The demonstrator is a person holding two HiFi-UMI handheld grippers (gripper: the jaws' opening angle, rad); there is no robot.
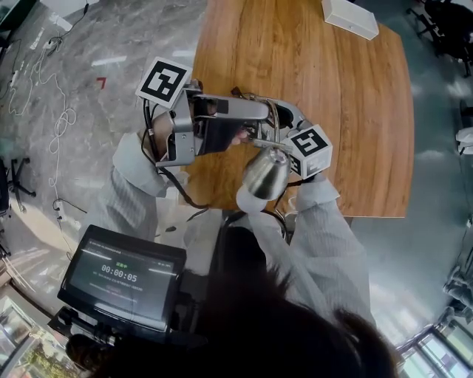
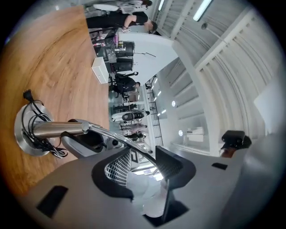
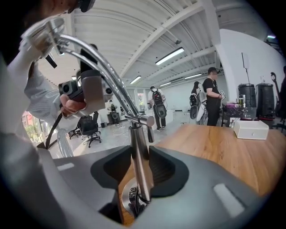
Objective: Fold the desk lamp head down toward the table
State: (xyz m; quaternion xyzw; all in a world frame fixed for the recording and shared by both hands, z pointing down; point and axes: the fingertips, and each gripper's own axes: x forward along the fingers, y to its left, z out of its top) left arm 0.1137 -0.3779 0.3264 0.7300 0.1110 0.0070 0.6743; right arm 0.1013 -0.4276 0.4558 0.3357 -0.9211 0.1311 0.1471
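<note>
At the near edge of the wooden table (image 1: 355, 111), toward its left corner, the desk lamp (image 3: 134, 118) stands on a round chrome base (image 2: 22, 129) with a black cable (image 2: 42, 145) bunched around it. The right gripper (image 3: 140, 153) is clamped on the upright post (image 3: 142, 172), and both pads sit against the metal just above the base. The left gripper (image 2: 140, 154) is higher up with its jaws wide. The thin curved arm (image 2: 127, 142) crosses the gap between them and reaches the tip of one pad, but is not squeezed from both sides. The lamp head (image 1: 264, 173), a chrome bell, hangs raised clear of the wood beside the right gripper on the person's side. A white box (image 1: 349, 16) lies well apart at the table's far corner
</note>
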